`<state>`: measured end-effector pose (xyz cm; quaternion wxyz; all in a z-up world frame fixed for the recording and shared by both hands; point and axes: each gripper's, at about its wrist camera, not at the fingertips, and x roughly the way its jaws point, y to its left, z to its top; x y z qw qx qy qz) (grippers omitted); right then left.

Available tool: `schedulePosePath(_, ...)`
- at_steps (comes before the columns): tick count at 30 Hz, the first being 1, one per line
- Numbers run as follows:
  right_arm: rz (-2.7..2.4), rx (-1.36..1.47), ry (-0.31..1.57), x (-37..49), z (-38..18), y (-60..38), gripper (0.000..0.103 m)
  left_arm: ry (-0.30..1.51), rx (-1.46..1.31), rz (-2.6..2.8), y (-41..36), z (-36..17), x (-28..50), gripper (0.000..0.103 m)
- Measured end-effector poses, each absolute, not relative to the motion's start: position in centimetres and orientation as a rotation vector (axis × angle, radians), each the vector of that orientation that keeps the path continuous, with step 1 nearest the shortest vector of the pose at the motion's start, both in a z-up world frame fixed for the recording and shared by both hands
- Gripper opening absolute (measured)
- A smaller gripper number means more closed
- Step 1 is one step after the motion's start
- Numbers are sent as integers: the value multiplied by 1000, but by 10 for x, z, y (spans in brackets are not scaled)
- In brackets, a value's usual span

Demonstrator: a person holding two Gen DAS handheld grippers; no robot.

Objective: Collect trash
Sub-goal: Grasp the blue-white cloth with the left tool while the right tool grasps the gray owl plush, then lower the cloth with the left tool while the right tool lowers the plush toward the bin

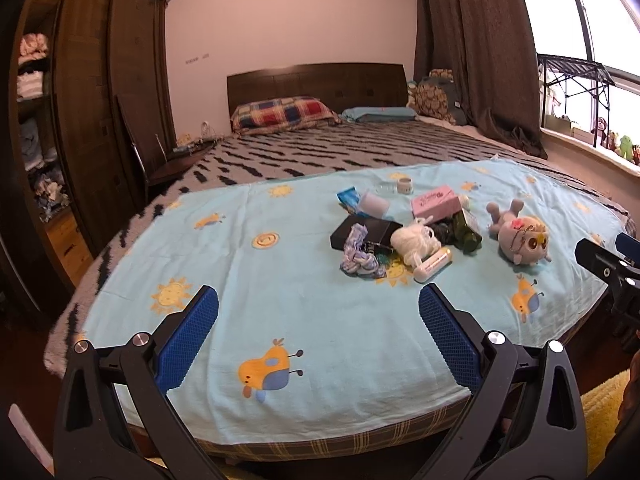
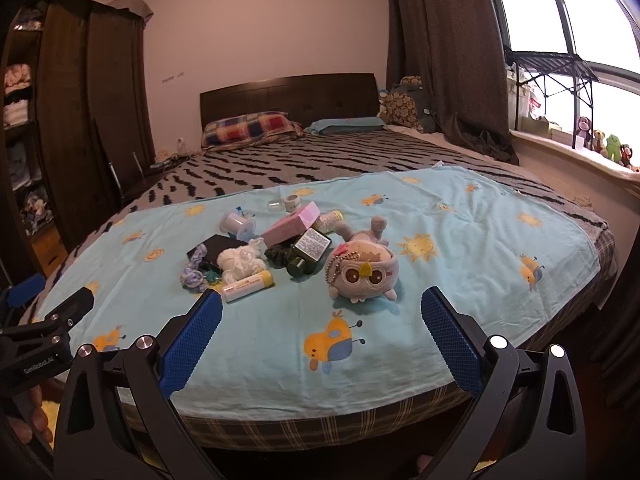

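A pile of small items lies on the light blue sheet (image 1: 320, 320) at the foot of the bed. It holds a pink box (image 1: 434, 202) (image 2: 292, 222), a black box (image 1: 364, 232), a white crumpled bag (image 1: 414, 240) (image 2: 240, 260), a green bottle (image 1: 468, 232) (image 2: 306, 254), a white tube (image 1: 432, 266) (image 2: 248, 282) and a blue-white rag (image 1: 358, 256). A grey plush toy (image 1: 520, 236) (image 2: 364, 272) lies to the right. My left gripper (image 1: 318, 304) and right gripper (image 2: 320, 306) are open and empty, hovering short of the pile.
A wardrobe (image 1: 100, 100) stands left of the bed. Pillows (image 1: 280, 114) lie by the headboard. A curtain (image 1: 472, 48) and a window sill with toys (image 2: 608, 148) are on the right. A yellow rug (image 1: 604, 412) lies on the floor.
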<state>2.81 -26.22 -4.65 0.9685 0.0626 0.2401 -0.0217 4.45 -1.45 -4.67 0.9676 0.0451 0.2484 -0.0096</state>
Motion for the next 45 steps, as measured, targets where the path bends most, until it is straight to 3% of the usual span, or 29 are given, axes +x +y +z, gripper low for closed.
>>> schedulePosePath(24,-106,186,590,148,-103,-294,100,730,44,-147,-25,-108,180,95)
schedulePosePath(26,-108,179,594,153,-105,-293,100,732,29,-143,-22,-111,188,89)
schedulePosePath(28,-101,176,594,156,-107,-293,100,740,8,-155,-20,-113,195,74)
schedulePosePath(35,-106,169,623,169,-117,-290,99,758,45,-194,-29,-120,212,68)
schedulePosePath(37,-114,165,624,170,-120,-291,94,782,47,-205,-31,-124,219,52)
schedulePosePath(39,-133,153,619,169,-120,-292,82,790,49,-219,-32,-126,220,44)
schedulePosePath(45,-119,135,611,161,-112,-291,80,775,57,-227,-33,-118,207,41)
